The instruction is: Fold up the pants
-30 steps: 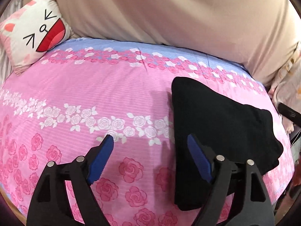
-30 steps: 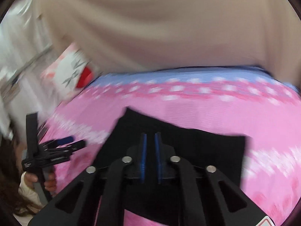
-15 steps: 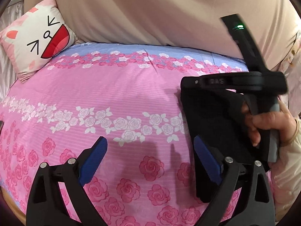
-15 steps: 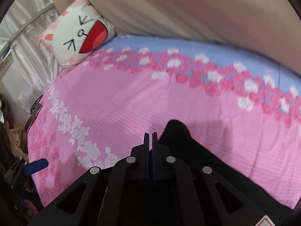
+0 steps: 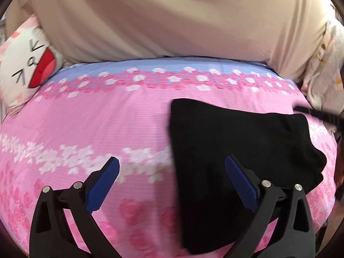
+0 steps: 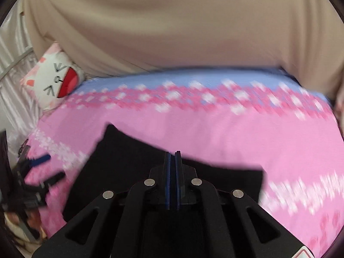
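The left gripper [image 5: 172, 179] is seen nearest, and its jaws are opening wide with nothing held between them. One blue pad hangs over the pink sheet, the other over the black pants [image 5: 240, 150]. The right gripper [image 6: 173, 165] is closed tight and empty, and it is held above the pants [image 6: 129, 163]. The pants are laid folded on the bed [image 5: 107, 116], close to its near edge and toward its right side. Farther back, a cat-face pillow [image 5: 25, 68] is propped at the far left corner. A big beige cloth [image 5: 172, 17] is seen behind the far edge.
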### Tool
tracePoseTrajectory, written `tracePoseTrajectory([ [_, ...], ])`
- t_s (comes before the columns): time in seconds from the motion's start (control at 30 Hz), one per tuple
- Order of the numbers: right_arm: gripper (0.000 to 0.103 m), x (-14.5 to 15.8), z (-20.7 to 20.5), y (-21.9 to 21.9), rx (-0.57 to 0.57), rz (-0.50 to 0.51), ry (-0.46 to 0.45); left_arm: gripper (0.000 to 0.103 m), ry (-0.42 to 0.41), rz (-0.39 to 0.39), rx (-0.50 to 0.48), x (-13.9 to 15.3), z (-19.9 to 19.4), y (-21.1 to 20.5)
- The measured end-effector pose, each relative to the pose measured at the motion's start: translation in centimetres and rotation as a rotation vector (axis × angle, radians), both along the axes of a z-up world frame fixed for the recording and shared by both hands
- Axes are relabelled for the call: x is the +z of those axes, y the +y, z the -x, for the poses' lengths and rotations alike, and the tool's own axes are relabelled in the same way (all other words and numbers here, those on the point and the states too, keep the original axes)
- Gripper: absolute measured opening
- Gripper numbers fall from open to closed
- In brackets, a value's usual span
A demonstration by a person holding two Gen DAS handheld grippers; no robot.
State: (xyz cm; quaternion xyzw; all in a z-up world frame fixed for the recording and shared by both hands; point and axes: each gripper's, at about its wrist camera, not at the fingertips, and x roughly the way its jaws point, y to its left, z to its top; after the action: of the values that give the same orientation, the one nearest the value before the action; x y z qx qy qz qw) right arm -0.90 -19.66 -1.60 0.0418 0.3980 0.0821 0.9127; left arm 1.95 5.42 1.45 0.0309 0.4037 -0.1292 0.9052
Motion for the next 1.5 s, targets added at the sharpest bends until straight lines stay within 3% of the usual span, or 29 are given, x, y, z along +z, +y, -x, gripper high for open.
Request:
tracePoseTrajectory([
  [0.07, 0.0, -3.6, 0.8, -3.8, -0.125, 0.068, 0.077, 0.097, 0.019, -0.015, -0.028, -0.5, -0.4, -2.4],
  [0.1, 0.0, -4.5, 1.0, -5.2, -0.167, 0.053, 0.093, 0.097, 0.025, -0.023, -0.038, -0.7, -0.4, -3.3],
  [0.17, 0.0, -4.5, 2.5, -7.5, -0.208, -0.097, 0.071, 0.097, 0.032, -0.061, -0.049, -1.3, -0.3, -5.1],
  [0.2, 0.008, -3.6, 3.6, -7.6, -0.211, -0.117, 0.036, 0.097, 0.037, -0.094, -0.053, -1.7, -0.2, -6.1],
  [0.3, 0.01, -1.6, 5.3, -5.7, -0.124, -0.135, -0.046, 0.097, 0.056, -0.152, -0.055, -2.8, 0.0, -7.8],
  [0.37, 0.009, -2.4, 4.8, -4.5, -0.06, -0.129, -0.018, 0.097, 0.078, -0.162, -0.048, -3.4, 0.0, -8.2],
  [0.4, 0.0, -3.8, 4.1, -4.3, -0.069, -0.074, 0.024, 0.097, 0.087, -0.164, -0.038, -3.7, 0.0, -8.3],
  [0.43, 0.0, -5.2, 3.6, -4.7, -0.1, -0.031, 0.051, 0.098, 0.087, -0.165, -0.031, -3.7, 0.0, -8.3],
  [0.47, 0.0, -5.5, 3.7, -5.3, -0.112, -0.084, 0.041, 0.098, 0.087, -0.167, -0.028, -3.7, 0.1, -8.3],
  [0.53, 0.002, -4.3, 4.6, -5.3, -0.129, -0.118, 0.024, 0.098, 0.083, -0.181, -0.02, -3.6, 0.3, -8.3],
  [0.57, 0.009, -3.0, 5.5, -4.6, -0.115, -0.109, -0.023, 0.098, 0.083, -0.183, -0.016, -3.6, 0.3, -8.2],
  [0.63, 0.009, -1.9, 6.9, -3.6, -0.069, -0.12, -0.053, 0.098, 0.091, -0.178, -0.008, -3.8, 0.3, -8.1],
  [0.73, 0.009, -2.8, 8.2, -2.0, 0.009, -0.137, -0.004, 0.098, 0.09, -0.176, -0.001, -3.8, 0.3, -8.3],
  [0.83, 0.002, -5.7, 9.1, -1.8, -0.027, -0.078, 0.061, 0.098, 0.088, -0.177, -0.002, -3.8, 0.4, -8.3],
  [0.9, 0.0, -6.4, 9.8, -3.0, -0.043, -0.165, 0.047, 0.098, 0.09, -0.176, -0.002, -3.8, 0.5, -8.3],
  [0.97, 0.001, -5.7, 10.1, -3.3, -0.056, -0.184, 0.051, 0.098, 0.09, -0.178, 0.0, -3.8, 0.6, -8.2],
  [1.03, 0.007, -4.7, 10.7, -3.3, -0.066, -0.168, 0.024, 0.098, 0.09, -0.172, -0.002, -3.5, 0.9, -8.0],
  [1.1, 0.02, -4.0, 11.6, -3.7, -0.082, -0.163, 0.009, 0.098, 0.079, -0.169, 0.0, -3.0, 1.3, -7.4],
  [1.17, 0.022, -3.8, 12.6, -4.5, -0.079, -0.218, 0.008, 0.098, 0.073, -0.158, 0.01, -2.5, 1.7, -6.3],
  [1.3, 0.047, -4.2, 14.2, -5.6, -0.146, -0.212, 0.016, 0.098, 0.078, -0.136, 0.048, -1.9, 2.5, -3.6],
  [1.5, 0.048, -5.3, 13.8, -5.4, -0.129, -0.26, 0.04, 0.098, 0.108, -0.104, 0.055, -2.3, 3.2, -2.1],
])
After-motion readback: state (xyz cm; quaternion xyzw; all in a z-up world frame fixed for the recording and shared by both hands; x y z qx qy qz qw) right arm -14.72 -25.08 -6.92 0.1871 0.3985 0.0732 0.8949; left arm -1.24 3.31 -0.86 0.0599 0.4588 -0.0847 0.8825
